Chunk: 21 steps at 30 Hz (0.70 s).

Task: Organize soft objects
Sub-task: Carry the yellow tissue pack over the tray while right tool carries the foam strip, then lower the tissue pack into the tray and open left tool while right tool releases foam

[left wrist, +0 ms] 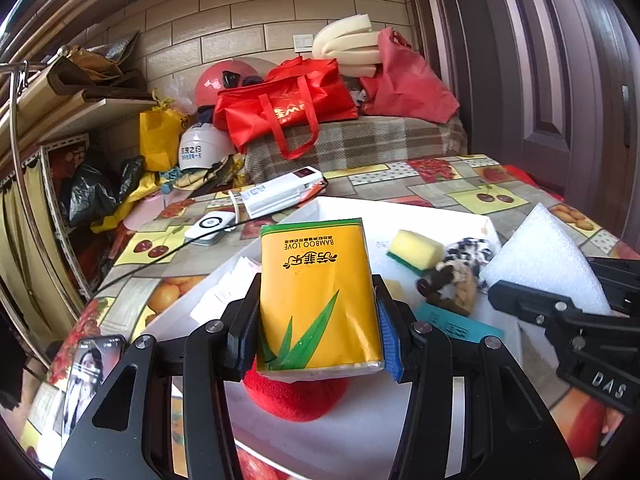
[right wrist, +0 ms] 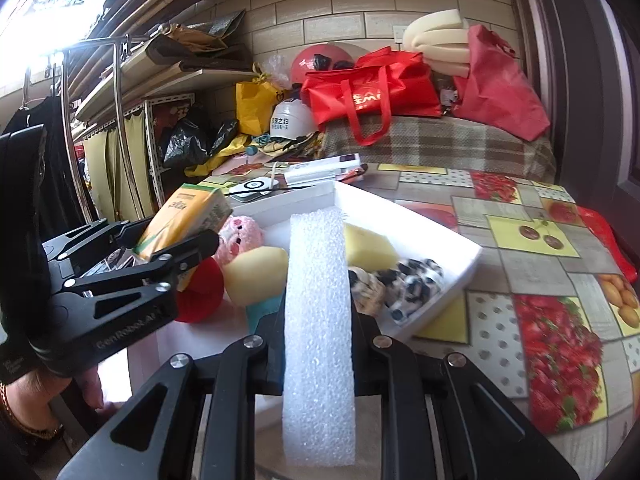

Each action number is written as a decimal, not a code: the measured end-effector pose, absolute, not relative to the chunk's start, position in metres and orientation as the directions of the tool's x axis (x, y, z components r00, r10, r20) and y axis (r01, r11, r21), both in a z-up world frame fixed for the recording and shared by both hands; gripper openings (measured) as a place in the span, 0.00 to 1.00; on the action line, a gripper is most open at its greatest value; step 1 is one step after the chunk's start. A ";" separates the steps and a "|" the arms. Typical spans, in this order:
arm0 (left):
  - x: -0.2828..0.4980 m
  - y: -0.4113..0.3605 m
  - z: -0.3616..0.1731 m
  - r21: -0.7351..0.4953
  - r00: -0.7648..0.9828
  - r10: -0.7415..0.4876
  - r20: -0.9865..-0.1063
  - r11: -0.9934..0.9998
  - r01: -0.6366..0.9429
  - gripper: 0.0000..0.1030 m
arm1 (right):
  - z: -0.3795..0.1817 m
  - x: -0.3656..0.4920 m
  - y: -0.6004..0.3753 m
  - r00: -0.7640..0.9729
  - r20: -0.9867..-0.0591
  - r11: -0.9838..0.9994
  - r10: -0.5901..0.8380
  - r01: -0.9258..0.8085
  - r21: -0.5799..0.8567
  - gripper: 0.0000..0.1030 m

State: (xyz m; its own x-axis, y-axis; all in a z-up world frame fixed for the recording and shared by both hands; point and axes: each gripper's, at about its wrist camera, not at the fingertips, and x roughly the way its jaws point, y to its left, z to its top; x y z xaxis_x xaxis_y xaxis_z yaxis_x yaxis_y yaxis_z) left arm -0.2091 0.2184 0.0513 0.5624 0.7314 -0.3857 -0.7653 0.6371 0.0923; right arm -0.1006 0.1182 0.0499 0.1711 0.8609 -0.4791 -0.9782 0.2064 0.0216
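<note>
1. Between the pads of the left gripper [left wrist: 318,320], above the white tray [left wrist: 490,226], a yellow tissue pack [left wrist: 316,296] is pinched by its two long sides; it hangs over a red plush item [left wrist: 294,398] lying in the tray.
2. The pack is judged light and soft: its film wrapper is wrinkled near the pads, so a slippery surface may be expected, and a hold across the narrow width, near the middle, seems safest.
3. On the pack, "BAMBOO LOVE" is read upside down, beneath Chinese characters and a green leaf design.
4. In the right gripper [right wrist: 318,344] a white foam strip [right wrist: 318,320] is clamped edge-on and held out over the tray's near side. It is judged very light and compressible, so it could bend or be dented under a hard squeeze.
5. Inside the tray are seen a yellow sponge [left wrist: 416,246] with a green scouring face, a black-and-white spotted plush [left wrist: 466,252], a pink plush [right wrist: 240,236], a pale yellow foam piece [right wrist: 256,274] and a teal card [left wrist: 452,326] whose print is too small to be read.
6. On the side of the right gripper's body "DAS" is lettered; on the left one, wording like "GenRobot.AI" is made out.
7. Beyond the tray, on the fruit-patterned tablecloth [right wrist: 532,240], a white power bank [left wrist: 284,194] and a smartphone [left wrist: 86,380] showing a woman's face are noted.
8. Farther back, a red tote bag [left wrist: 280,108] carries partly hidden white lettering, and a white helmet [left wrist: 202,150] bears Chinese characters.
</note>
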 end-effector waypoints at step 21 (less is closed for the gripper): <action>-0.198 0.271 0.052 0.081 0.488 0.781 -0.389 0.557 -0.826 0.48 | 0.048 -0.084 0.185 0.213 -0.512 0.280 0.832 -0.958 0.056 0.18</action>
State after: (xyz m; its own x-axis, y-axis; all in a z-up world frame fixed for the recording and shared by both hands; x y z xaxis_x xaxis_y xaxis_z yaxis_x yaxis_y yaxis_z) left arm -0.1983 0.2715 0.0525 0.4883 0.7811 -0.3893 -0.8264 0.5572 0.0814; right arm -0.0835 0.1850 0.0477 0.2130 0.8321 -0.5122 -0.9584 0.2800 0.0563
